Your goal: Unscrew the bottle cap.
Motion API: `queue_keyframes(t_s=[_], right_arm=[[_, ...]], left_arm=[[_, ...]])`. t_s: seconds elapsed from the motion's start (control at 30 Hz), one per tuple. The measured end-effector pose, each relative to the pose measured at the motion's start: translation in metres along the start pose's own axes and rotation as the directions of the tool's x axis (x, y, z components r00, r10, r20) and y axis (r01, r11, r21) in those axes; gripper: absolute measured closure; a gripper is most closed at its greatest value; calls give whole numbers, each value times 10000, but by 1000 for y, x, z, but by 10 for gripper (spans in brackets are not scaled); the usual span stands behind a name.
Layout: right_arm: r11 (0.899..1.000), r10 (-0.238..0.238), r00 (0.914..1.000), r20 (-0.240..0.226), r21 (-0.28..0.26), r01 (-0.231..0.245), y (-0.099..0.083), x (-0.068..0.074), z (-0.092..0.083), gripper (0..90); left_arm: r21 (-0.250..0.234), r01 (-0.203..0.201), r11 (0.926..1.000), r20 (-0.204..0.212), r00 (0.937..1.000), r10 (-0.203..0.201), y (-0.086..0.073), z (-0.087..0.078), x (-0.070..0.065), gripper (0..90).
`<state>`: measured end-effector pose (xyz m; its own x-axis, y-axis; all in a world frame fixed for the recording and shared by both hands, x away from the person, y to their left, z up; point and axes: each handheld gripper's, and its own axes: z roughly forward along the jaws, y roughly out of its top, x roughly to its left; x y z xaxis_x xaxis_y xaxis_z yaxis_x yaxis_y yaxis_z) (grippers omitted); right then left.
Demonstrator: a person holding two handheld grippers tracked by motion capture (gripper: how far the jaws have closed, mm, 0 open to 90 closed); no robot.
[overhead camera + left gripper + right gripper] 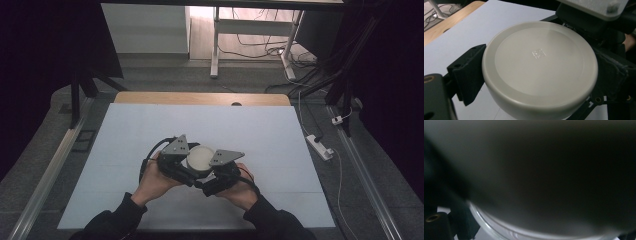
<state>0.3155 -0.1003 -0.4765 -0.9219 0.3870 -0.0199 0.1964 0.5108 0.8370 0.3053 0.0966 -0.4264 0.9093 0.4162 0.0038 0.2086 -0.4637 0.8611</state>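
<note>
A white round lid [200, 157] on a squat container sits between both grippers near the front middle of the pale table [210, 125]. In the left gripper view the lid [539, 60] is wide and smooth, with a small square mark at its centre. My left gripper [191, 167] has its jaws pressed on opposite sides of the lid, and one fingertip [466, 72] touches its left edge. My right gripper [214, 174] hugs the container from the right. Its view is a dark blur of the container's side [544, 175] with a clear rim below, and one black finger [461, 222] shows at lower left.
A wooden strip [200, 98] borders the table's far edge. A white power strip [320, 146] with cables lies on the floor to the right. Metal rails run along both sides, and a white desk frame [215, 45] stands beyond.
</note>
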Motion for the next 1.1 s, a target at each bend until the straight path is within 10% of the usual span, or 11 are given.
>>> queue_keyframes(t_s=[1.1], right_arm=[[9996, 296, 9991, 303, 6, -296, -4, -11, -6, 65]], left_arm=[[-301, 321, 9990, -327, 9989, -331, -4, -36, 7, 82]])
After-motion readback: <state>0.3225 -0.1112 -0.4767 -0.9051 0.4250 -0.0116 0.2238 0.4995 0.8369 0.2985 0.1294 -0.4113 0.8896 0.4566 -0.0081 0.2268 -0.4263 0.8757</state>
